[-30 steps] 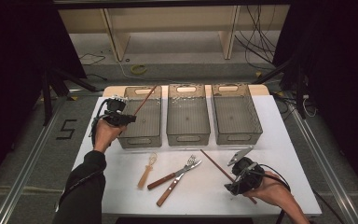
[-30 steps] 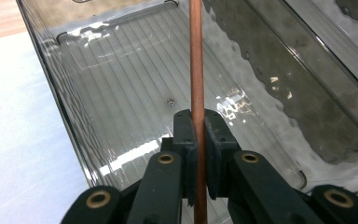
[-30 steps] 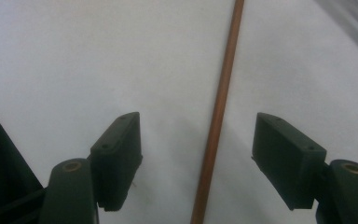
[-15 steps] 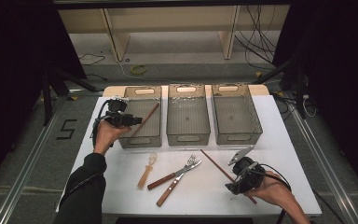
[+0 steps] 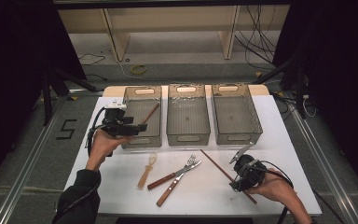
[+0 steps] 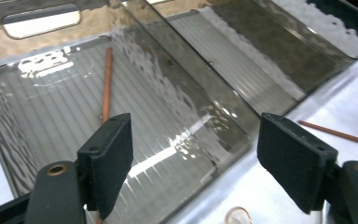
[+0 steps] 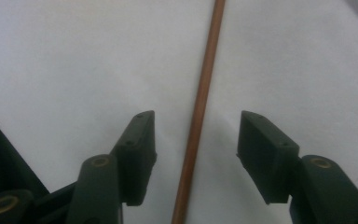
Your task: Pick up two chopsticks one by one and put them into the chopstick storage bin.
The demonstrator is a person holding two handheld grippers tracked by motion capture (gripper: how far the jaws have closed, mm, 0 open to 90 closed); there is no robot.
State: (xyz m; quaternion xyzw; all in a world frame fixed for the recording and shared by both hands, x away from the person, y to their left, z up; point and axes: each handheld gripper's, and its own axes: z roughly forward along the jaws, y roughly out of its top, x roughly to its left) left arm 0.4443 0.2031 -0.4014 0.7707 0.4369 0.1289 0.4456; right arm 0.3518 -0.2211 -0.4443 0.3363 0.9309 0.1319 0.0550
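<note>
- Left gripper (image 6: 196, 163), jaws apart, hovers over the left bin (image 5: 131, 109) holding a chopstick (image 6: 106, 79)
- Right gripper (image 7: 196, 149), jaws apart, straddles another chopstick (image 7: 200, 112) on the bench (image 5: 284, 140)

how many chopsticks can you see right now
2. One chopstick lies inside the left bin; the other chopstick lies on the table, between the open jaws of the right gripper.

My right gripper (image 5: 239, 164) covers the middle of the chopstick (image 5: 214, 163) on the table; the clear spoon (image 6: 237, 215) is cut off.
</note>
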